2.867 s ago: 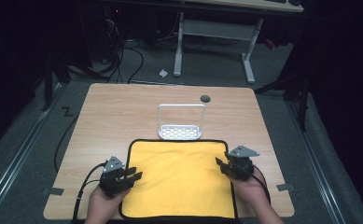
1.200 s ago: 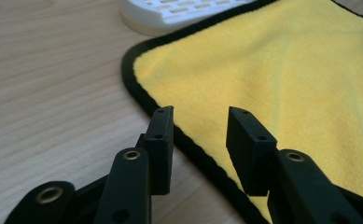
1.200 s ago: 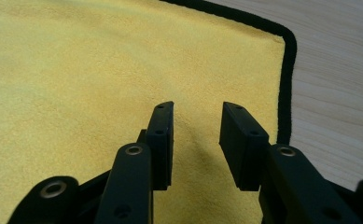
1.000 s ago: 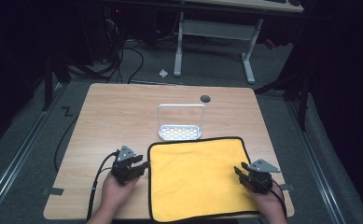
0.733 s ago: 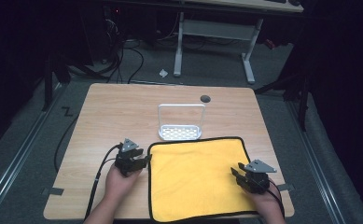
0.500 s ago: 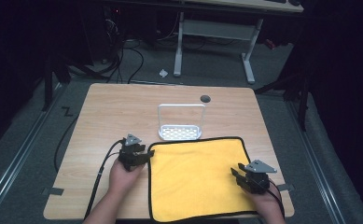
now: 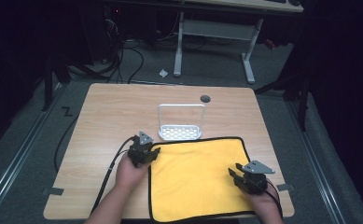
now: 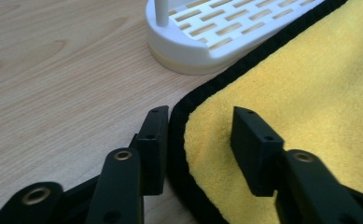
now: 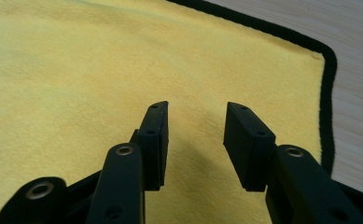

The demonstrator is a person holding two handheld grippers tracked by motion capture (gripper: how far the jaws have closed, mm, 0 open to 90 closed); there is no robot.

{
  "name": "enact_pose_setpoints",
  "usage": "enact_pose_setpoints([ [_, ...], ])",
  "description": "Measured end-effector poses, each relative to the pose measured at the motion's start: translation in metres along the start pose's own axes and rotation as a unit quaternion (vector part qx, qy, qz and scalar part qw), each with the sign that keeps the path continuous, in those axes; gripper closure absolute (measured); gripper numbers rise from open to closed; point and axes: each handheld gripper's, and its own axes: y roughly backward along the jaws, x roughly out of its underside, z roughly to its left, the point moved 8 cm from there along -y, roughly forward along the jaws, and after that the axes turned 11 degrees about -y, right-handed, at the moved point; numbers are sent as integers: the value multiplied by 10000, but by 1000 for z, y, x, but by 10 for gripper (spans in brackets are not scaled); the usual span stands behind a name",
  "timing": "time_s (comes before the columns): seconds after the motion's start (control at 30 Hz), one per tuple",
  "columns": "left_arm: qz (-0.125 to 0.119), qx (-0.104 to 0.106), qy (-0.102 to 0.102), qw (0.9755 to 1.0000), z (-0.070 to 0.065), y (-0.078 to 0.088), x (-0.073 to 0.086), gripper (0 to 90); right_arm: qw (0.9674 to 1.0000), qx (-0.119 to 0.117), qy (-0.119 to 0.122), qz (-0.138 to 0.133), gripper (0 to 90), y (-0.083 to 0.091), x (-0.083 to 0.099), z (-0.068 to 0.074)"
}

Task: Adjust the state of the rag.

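At the near-left of the worktop, left hand-held gripper straddles the yellow cloth's far-left corner; jaws just closing, not yet pinching; right hand-held gripper gapes over the cloth's right side, empty.

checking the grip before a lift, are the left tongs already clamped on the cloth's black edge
No: in the left gripper view the left tongs stand apart, straddling the black-edged corner of the yellow cloth without pressing on it.

Fuzzy yellow cloth, matt wood table
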Motion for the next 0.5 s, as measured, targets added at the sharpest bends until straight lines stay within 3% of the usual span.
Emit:
enact_pose_setpoints([
  [0.1,-88,21,-73,9999,-3,1,1,641,9998,-126,96,-77,590,1,-5,13],
  [0.13,-87,55,-94,9999,-4,2,2,694,9995,-278,146,-93,577,2,-8,28],
  [0.2,-113,108,-33,9999,-3,2,2,746,9986,-380,356,-119,565,1,-11,43],
  [0.23,-138,188,34,9997,-2,2,2,746,9986,-380,356,-119,565,1,-11,43],
  [0.4,-230,637,451,9967,1,3,4,806,9958,-692,595,-69,544,-4,-16,82],
  [0.5,-250,783,647,9945,3,4,5,811,9936,-829,762,63,521,-8,-16,104],
])
